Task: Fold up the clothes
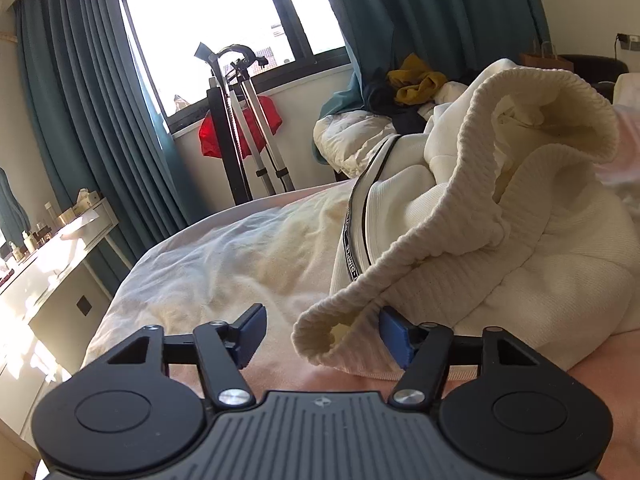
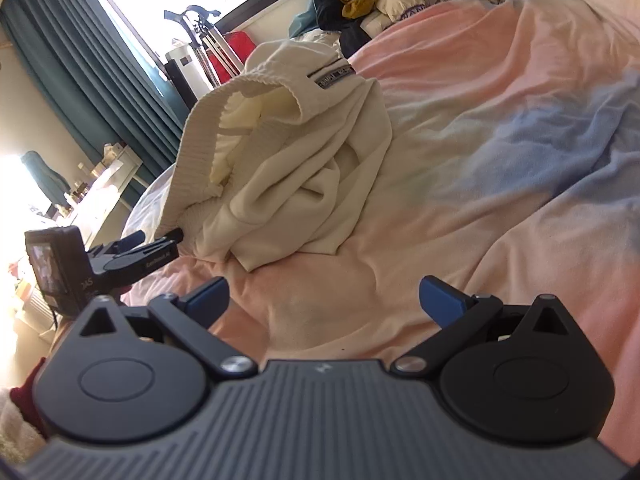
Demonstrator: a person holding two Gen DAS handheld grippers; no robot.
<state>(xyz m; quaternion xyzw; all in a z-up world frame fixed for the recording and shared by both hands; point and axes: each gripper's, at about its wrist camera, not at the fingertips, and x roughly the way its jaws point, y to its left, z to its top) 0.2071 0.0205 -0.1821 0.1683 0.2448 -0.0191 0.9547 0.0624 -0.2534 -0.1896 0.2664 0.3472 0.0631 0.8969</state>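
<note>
Cream sweater (image 2: 288,168) on pink bed (image 2: 460,160)

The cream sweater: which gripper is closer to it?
Left. The left gripper is open with the sweater hem between its fingers; the right gripper hovers open over bare bedspread, short of it.

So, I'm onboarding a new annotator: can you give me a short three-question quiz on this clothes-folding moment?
1. True or false: the right hand-held gripper is shut on the cream garment.
2. Multiple choice: which part of the garment lies between the fingers of the left hand-held gripper? A) ribbed hem B) black-and-white trim band C) nothing
3. Fill in: the garment lies crumpled on the ____.

Key
1. False: it is open, over bare pink bedding, apart from the garment.
2. A: the ribbed hem sits between its open fingers.
3. bed
</note>
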